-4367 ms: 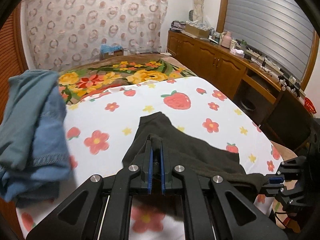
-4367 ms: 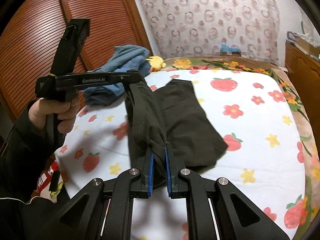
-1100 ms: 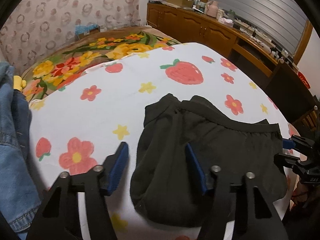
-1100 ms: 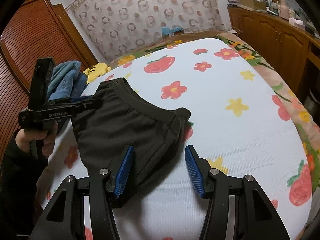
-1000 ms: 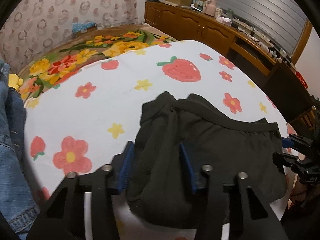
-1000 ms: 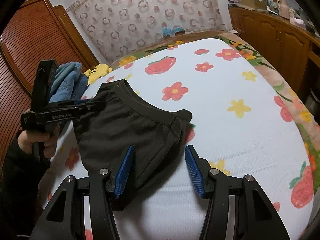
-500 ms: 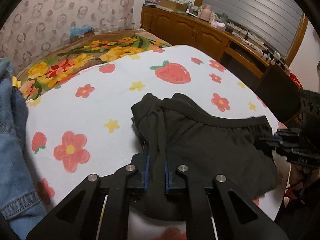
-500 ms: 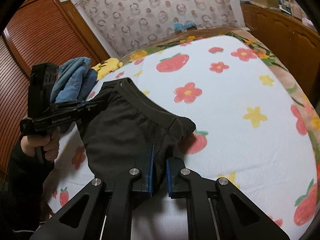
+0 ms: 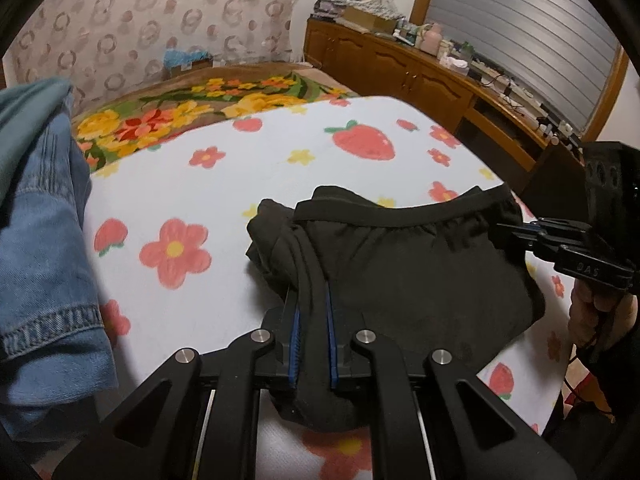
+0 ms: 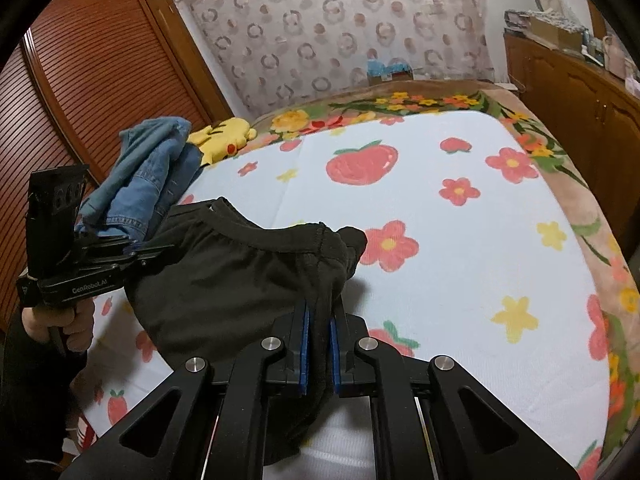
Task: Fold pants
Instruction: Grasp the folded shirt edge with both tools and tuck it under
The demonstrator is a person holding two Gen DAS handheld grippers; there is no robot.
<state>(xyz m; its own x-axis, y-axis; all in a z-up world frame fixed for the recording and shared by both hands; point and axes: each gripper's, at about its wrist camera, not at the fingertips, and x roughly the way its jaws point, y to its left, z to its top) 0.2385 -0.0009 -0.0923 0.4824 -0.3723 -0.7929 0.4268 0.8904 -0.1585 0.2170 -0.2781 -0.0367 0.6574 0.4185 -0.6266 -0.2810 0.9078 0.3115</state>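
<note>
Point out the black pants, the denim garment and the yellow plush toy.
black pants (image 9: 420,272), left wrist view, on the flat front panel below the waistband.
denim garment (image 10: 160,168), right wrist view, on its blue folds.
yellow plush toy (image 10: 224,138), right wrist view, on its body.

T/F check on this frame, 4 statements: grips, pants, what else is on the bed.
1. Both grippers are shut on the black pants. True: left gripper and right gripper each pinch the fabric.
2. The pants lie on a plain grey sheet. False: the sheet is white with strawberries and flowers.
3. Blue denim clothing lies beside the pants. True.
4. The yellow plush toy sits on top of the pants. False: it lies apart, beyond the denim.
</note>
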